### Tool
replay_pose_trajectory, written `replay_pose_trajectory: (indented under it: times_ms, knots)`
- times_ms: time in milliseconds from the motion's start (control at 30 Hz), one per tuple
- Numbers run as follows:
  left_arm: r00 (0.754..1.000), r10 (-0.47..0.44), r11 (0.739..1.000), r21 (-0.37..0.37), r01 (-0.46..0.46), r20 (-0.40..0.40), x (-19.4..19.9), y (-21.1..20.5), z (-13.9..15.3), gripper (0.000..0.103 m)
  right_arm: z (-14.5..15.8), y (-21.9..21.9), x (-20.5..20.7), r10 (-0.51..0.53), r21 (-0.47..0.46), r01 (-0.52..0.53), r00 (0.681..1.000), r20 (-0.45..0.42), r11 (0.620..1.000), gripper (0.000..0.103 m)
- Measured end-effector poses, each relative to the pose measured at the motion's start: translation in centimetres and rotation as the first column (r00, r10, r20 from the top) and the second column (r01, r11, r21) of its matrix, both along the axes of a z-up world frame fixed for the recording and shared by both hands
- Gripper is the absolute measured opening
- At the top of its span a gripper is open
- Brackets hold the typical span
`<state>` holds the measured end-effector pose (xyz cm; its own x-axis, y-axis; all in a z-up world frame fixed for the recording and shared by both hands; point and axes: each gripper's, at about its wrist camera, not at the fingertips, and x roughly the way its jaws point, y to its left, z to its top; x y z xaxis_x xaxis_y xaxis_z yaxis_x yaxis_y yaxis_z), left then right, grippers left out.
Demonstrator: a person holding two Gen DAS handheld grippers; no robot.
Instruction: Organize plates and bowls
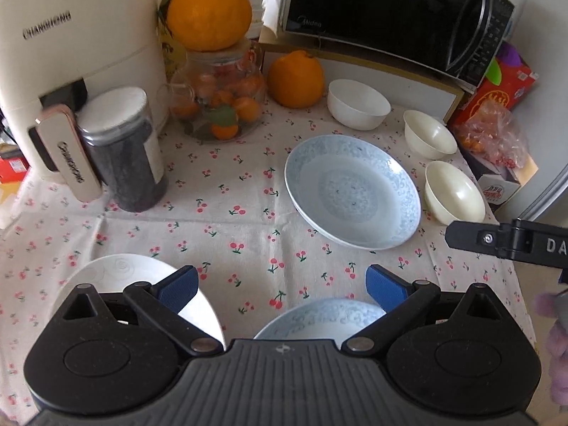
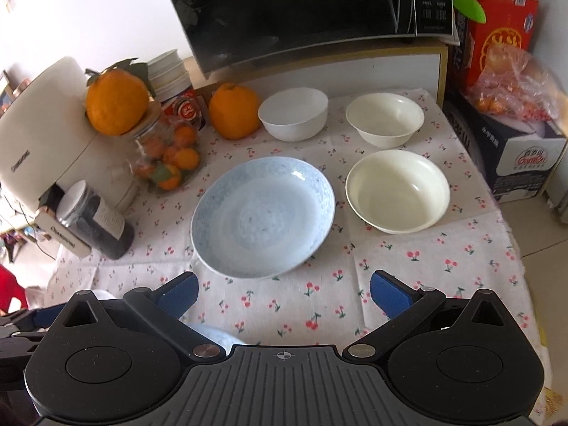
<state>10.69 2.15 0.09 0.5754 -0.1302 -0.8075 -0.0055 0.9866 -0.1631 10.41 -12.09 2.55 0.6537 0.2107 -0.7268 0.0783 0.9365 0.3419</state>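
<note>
A pale blue plate (image 1: 353, 191) (image 2: 264, 211) lies mid-table on the cherry-print cloth. A second blue plate (image 1: 319, 319) and a white plate (image 1: 142, 284) lie under my left gripper (image 1: 282, 289), which is open and empty above them. A white bowl (image 1: 356, 103) (image 2: 294, 113) and two cream bowls, far (image 1: 429, 134) (image 2: 385, 119) and near (image 1: 454, 191) (image 2: 397, 190), stand at the right. My right gripper (image 2: 284, 293) is open and empty, just in front of the blue plate; its finger shows in the left wrist view (image 1: 507, 239).
An air fryer (image 1: 71, 53), a dark jar (image 1: 124, 149), a glass jar of oranges (image 1: 218, 103), a loose orange (image 1: 295, 78) and a microwave (image 1: 397, 14) line the back. Boxes and a bag (image 2: 511, 106) stand beyond the right table edge.
</note>
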Motion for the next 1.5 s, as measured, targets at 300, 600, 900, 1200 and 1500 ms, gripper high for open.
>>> replay_pose_trajectory:
  times_ms: [300, 600, 900, 1200, 1500]
  knots:
    - [0.999, -0.040, 0.996, -0.082, 0.038, -0.028, 2.8, 1.0, -2.3, 0.095, -4.3, -1.1, 3.0, 0.010, 0.130, -0.001, 0.997, -0.073, 0.992, 0.103]
    - [1.000, 0.003, 0.978, -0.209, -0.003, 0.000, 6.3, 1.8, -4.3, 0.080, -7.7, -3.4, 5.8, -0.048, 0.353, 0.080, 0.994, -0.098, 0.932, 0.101]
    - [0.998, 0.060, 0.936, -0.346, -0.060, -0.011, 8.5, 2.1, -5.6, 0.049, -10.0, -4.8, 7.2, -0.133, 0.447, 0.166, 0.986, -0.104, 0.879, 0.072]
    - [0.997, 0.069, 0.916, -0.394, -0.071, -0.020, 9.5, 2.1, -6.7, 0.027, -10.9, -4.8, 7.5, -0.198, 0.477, 0.225, 0.974, -0.106, 0.849, 0.036]
    - [0.992, 0.109, 0.894, -0.430, -0.127, -0.066, 9.6, 3.5, -7.5, 0.007, -11.4, -5.1, 7.3, -0.243, 0.468, 0.274, 0.962, -0.127, 0.840, 0.011]
